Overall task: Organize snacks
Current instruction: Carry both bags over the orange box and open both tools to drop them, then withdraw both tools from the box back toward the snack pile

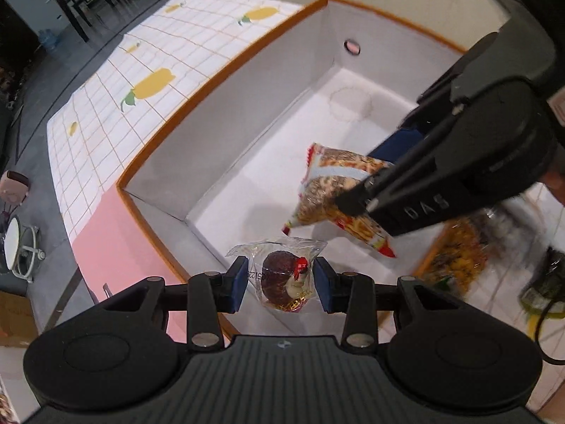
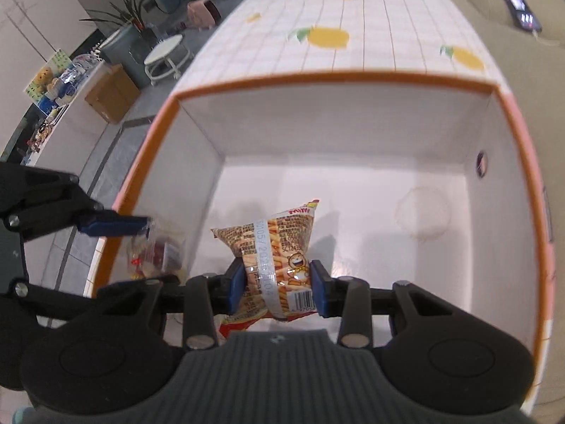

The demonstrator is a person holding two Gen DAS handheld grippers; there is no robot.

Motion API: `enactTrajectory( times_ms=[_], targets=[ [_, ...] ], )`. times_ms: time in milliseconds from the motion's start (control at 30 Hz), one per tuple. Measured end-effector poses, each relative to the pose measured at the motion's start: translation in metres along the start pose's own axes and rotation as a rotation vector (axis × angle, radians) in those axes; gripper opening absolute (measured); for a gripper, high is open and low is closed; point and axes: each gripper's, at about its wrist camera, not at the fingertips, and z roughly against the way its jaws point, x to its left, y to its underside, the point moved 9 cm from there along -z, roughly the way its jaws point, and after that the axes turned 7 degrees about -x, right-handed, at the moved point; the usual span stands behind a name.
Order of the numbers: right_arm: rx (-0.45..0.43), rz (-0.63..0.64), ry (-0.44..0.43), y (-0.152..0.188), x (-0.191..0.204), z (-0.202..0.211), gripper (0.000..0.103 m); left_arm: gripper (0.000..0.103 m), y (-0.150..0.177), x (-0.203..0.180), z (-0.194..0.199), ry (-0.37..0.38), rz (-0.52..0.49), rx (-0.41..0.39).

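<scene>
Between right fingers: snack bag, over box.

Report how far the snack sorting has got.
Done: nothing lies in the box yet. In hand: the left hand-held gripper holds a clear-wrapped snack, the right hand-held gripper a chips packet, both over the box. Left: release both; more snacks, blurred, lie outside it.

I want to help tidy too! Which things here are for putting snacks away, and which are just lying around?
For the job: left gripper holding clear-wrapped snack; right gripper holding orange snack bag; open box.

Just lying around: phone, white stool, cardboard carton.
</scene>
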Motion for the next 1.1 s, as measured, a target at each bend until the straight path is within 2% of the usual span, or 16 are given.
enactTrajectory(
  times_ms=[167,333,400,500,600,733,833,1000,1100],
  targets=[
    [0.033,-0.038,-0.010,0.008,0.003,-0.012,0.037,0.045,0.005,0.002,-0.019,0.021,-0.059,0.084],
    [0.065,-0.092,-0.022,0.012,0.005,-0.021,0.037,0.051,0.008,0.005,-0.027,0.038,-0.070,0.159],
    [0.067,-0.099,-0.012,0.012,0.007,-0.022,0.037,0.052,0.009,0.006,-0.028,0.034,-0.070,0.167],
    [0.066,-0.097,0.009,0.011,0.006,-0.023,0.037,0.058,0.008,0.007,-0.024,0.031,-0.046,0.151],
    [0.069,-0.113,0.021,0.014,0.004,-0.024,0.038,0.072,0.005,0.011,-0.016,0.033,-0.002,0.116],
    [0.070,-0.136,0.035,0.012,0.007,-0.029,0.038,0.072,0.003,0.015,0.007,0.076,0.090,0.061],
    [0.073,-0.146,0.036,0.010,0.007,-0.031,0.038,0.072,0.003,0.014,0.027,0.101,0.120,0.020],
    [0.079,-0.137,0.054,0.009,0.013,-0.033,0.043,0.072,0.004,0.008,0.048,0.090,0.112,-0.001],
    [0.077,-0.136,0.068,0.008,0.017,-0.031,0.051,0.072,0.008,0.006,0.056,0.073,0.108,0.005]
  ],
)
